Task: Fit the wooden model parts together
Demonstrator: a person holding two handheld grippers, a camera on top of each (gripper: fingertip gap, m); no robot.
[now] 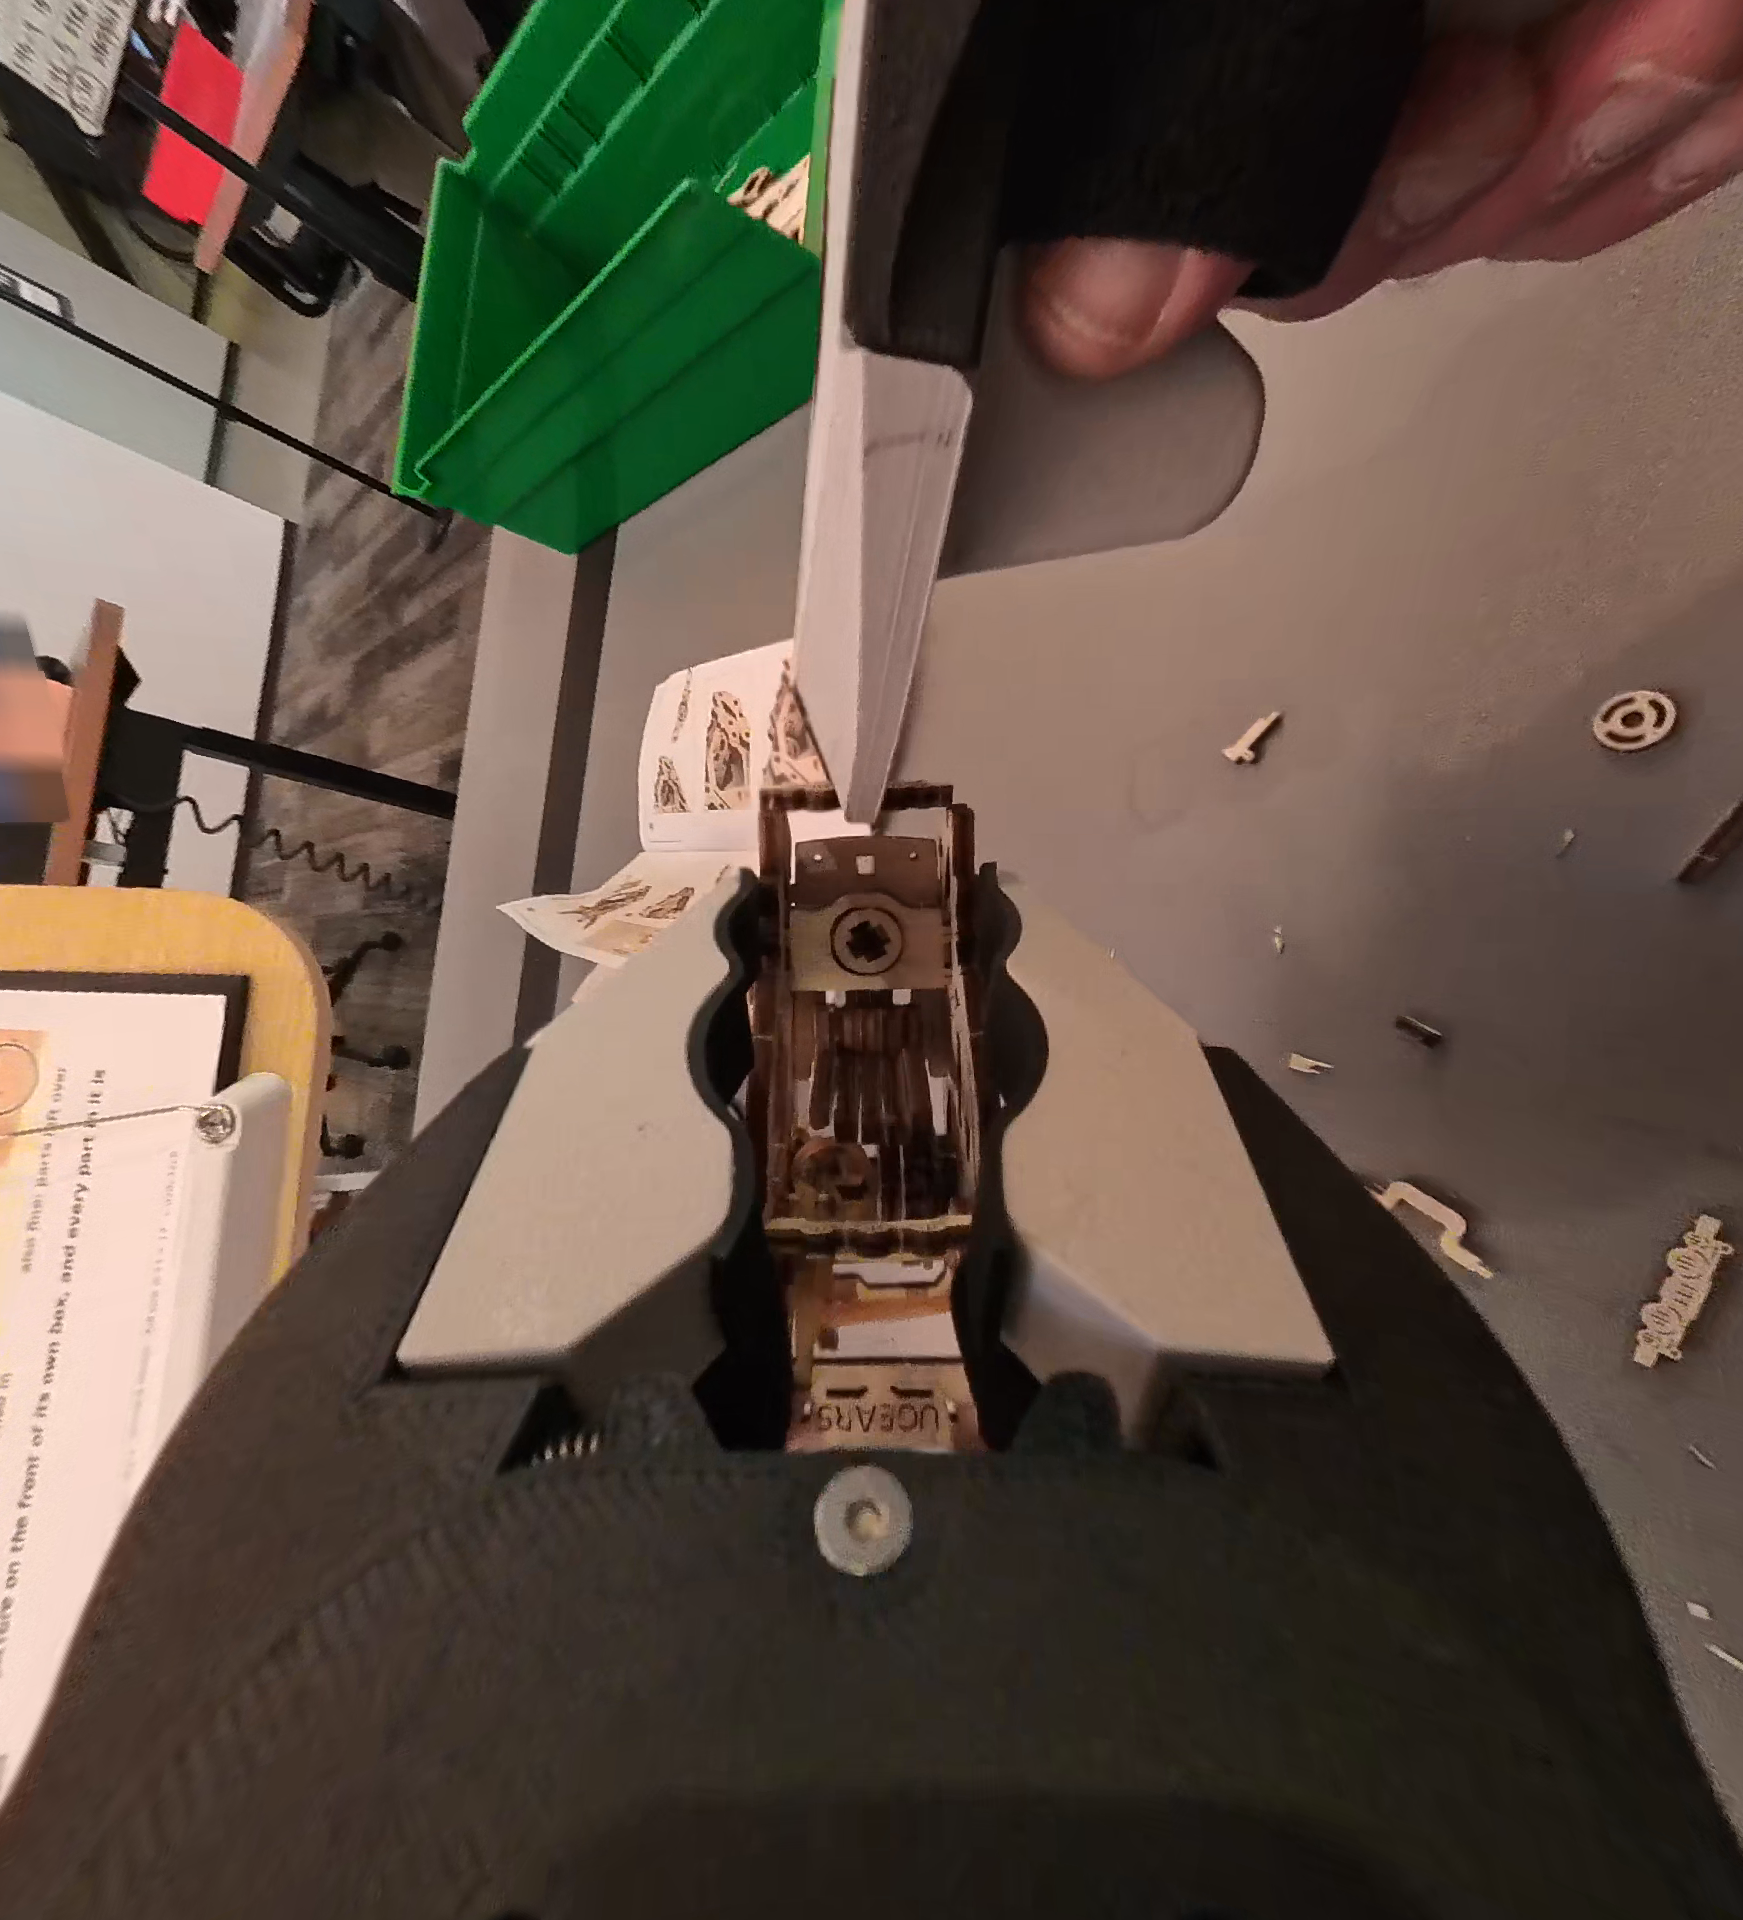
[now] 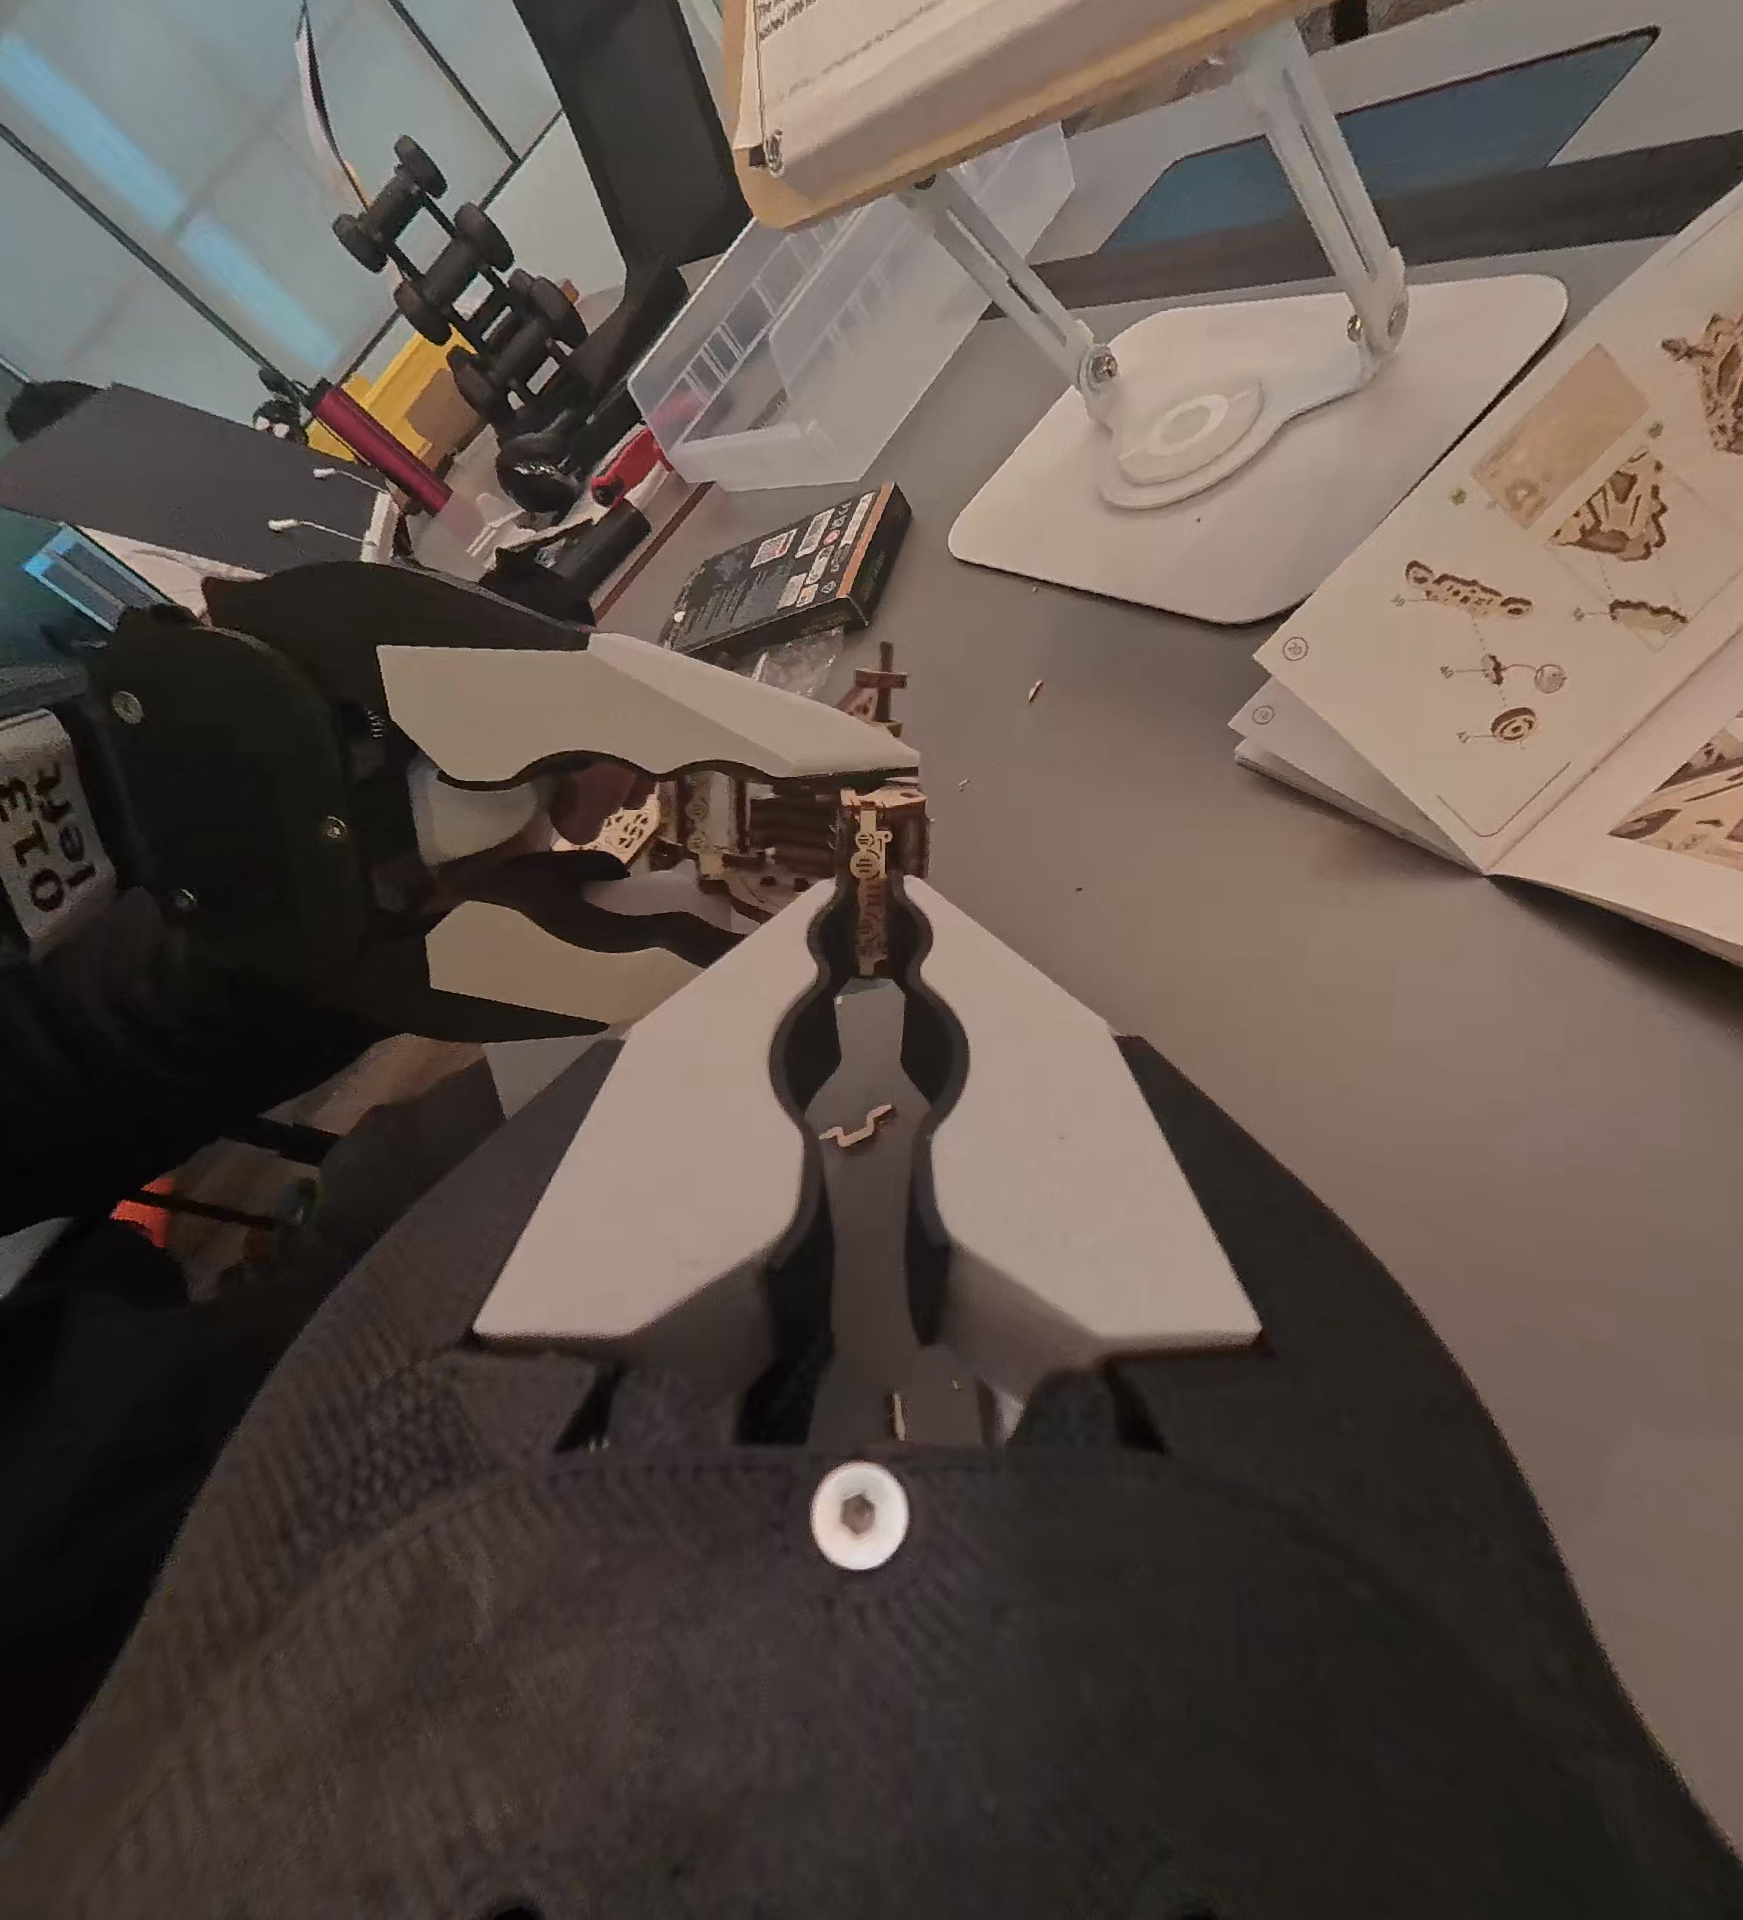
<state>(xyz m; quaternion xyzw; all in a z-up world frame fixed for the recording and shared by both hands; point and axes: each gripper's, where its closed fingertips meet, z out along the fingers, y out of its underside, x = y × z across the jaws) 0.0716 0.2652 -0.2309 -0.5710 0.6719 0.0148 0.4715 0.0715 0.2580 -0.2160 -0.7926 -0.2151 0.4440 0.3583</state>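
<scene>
My left gripper [image 1: 867, 904] is shut on the wooden model [image 1: 872, 1049], a small box-like frame with gears inside, and holds it above the grey table [image 1: 1469, 935]. My right gripper [image 2: 872, 899] is shut on a small flat wooden part [image 2: 869, 883] and holds it against the model's far end [image 2: 893, 821]. In the left wrist view the right gripper's grey finger [image 1: 877, 623] comes down from above, its tip touching the model's end frame. In the right wrist view the left gripper [image 2: 638, 727] reaches in from the left, holding the model [image 2: 742, 831].
Loose wooden pieces lie on the table: a ring [image 1: 1636, 722], a flat ornament [image 1: 1677, 1304], a bent strip [image 2: 856, 1132]. An open instruction booklet [image 2: 1573, 623] lies at the right, with a white stand [image 2: 1210, 416], a clear plastic box [image 2: 794, 353] and green bins [image 1: 618, 312] nearby.
</scene>
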